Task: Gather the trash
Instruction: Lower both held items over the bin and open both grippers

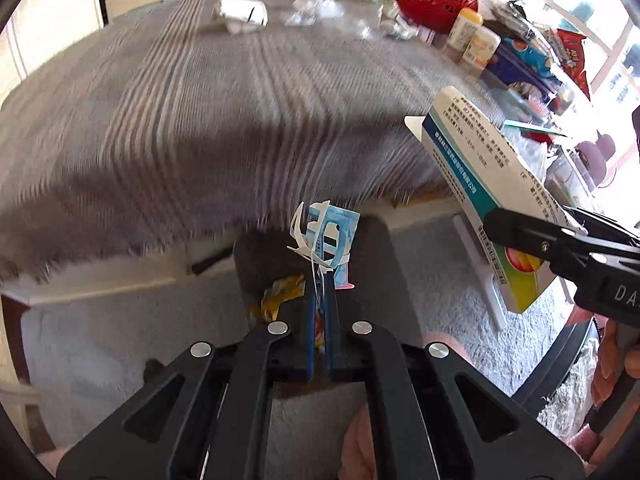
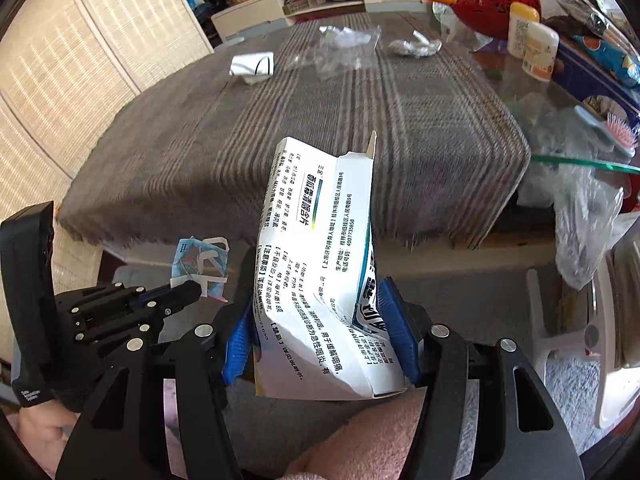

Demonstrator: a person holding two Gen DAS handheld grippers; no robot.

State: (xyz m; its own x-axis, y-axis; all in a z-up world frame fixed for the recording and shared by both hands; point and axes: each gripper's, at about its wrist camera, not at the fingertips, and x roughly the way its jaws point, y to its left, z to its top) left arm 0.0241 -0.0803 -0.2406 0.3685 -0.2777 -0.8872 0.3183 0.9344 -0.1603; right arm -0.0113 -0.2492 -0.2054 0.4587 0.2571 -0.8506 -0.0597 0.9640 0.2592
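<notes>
Blue pads pinch flat in the left wrist view: your left gripper point(image 1: 319, 276) is clamped tight on a torn blue-and-white wrapper point(image 1: 330, 236) that sticks up at 12 o'clock from the tips. At 3 o'clock your right gripper point(image 1: 520, 236) carries the white medicine box point(image 1: 480, 176), tilted. Below the tips, at 6 to 7 o'clock of the wrapper, a grey bin point(image 1: 260, 256) with yellow scrap inside looks like the drop point, so you are mid-carry, both loads off the striped grey tablecloth point(image 1: 200, 120). Next move, I judge: centre each load over the bin mouth before you let go; the wrapper is light and may cling to the pads. In the right wrist view the right gripper point(image 2: 320, 340) has its jaws about half spread, pressed on both sides of the medicine box point(image 2: 316, 264), which is dented and creased, flap open at 12 o'clock. The left gripper point(image 2: 188, 292) sits at 9 o'clock with the wrapper point(image 2: 200, 260). More clear plastic trash point(image 2: 344, 46) and a crumpled white paper point(image 2: 253, 66) wait on the tablecloth point(image 2: 400, 140) at 12 o'clock.
</notes>
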